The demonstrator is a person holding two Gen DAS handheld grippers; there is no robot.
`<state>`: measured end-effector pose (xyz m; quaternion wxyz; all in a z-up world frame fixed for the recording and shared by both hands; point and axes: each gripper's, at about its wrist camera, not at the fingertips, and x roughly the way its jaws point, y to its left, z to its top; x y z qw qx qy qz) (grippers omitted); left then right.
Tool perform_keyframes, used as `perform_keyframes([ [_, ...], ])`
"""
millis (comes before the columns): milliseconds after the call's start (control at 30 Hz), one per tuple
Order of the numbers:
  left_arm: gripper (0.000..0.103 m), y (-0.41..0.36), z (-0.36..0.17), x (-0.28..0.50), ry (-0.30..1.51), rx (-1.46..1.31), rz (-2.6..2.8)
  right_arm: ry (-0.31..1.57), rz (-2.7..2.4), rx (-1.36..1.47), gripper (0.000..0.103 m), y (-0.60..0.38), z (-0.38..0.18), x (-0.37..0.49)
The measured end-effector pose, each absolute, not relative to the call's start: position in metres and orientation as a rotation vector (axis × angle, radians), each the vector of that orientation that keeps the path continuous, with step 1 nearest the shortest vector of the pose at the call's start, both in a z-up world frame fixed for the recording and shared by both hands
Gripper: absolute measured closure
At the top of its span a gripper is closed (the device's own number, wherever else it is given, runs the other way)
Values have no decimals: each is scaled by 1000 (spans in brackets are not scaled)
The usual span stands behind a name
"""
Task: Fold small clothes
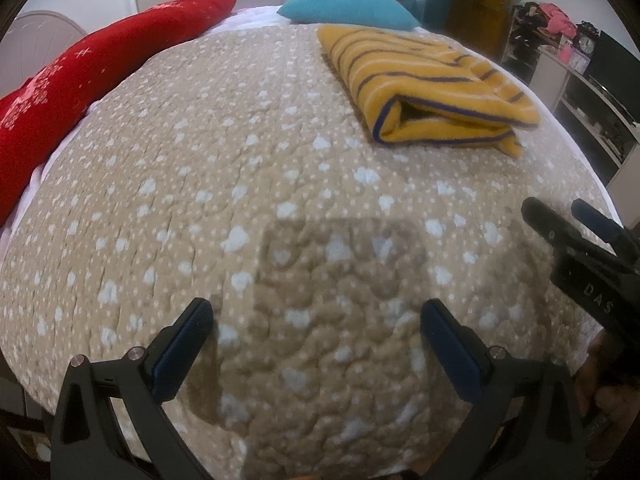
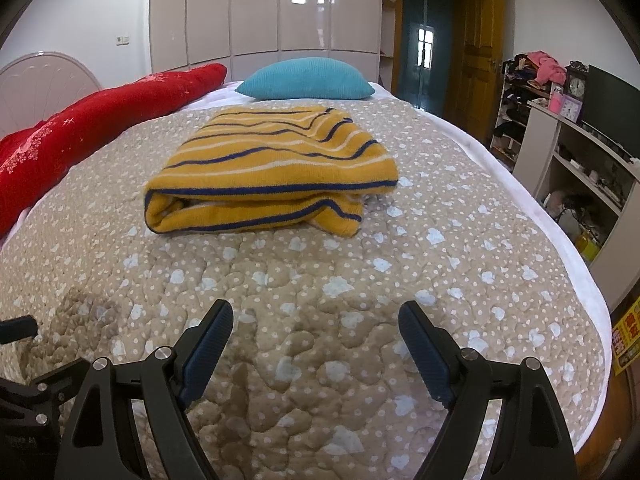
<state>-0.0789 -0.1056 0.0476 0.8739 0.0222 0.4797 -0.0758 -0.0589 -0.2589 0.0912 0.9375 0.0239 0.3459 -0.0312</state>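
A yellow garment with dark blue and white stripes (image 2: 272,168) lies folded into a thick rectangle on the beige spotted quilt (image 2: 320,300). In the left wrist view the garment (image 1: 424,84) lies far ahead to the right. My left gripper (image 1: 316,316) is open and empty, low over the quilt near the bed's front. My right gripper (image 2: 316,320) is open and empty, well short of the garment's near fold. The right gripper also shows at the right edge of the left wrist view (image 1: 560,216).
A long red pillow (image 2: 80,128) lies along the bed's left side and a teal cushion (image 2: 304,80) at the far end. White shelves (image 2: 580,168) with a clock and clutter stand to the right. Wardrobes and a wooden door are behind.
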Motion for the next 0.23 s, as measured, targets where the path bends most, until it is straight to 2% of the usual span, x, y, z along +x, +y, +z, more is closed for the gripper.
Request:
perform_keyframes([
  [233,0,-97,55,-55,997,-24,-189,681,-53,11,12,-253,110,-42],
])
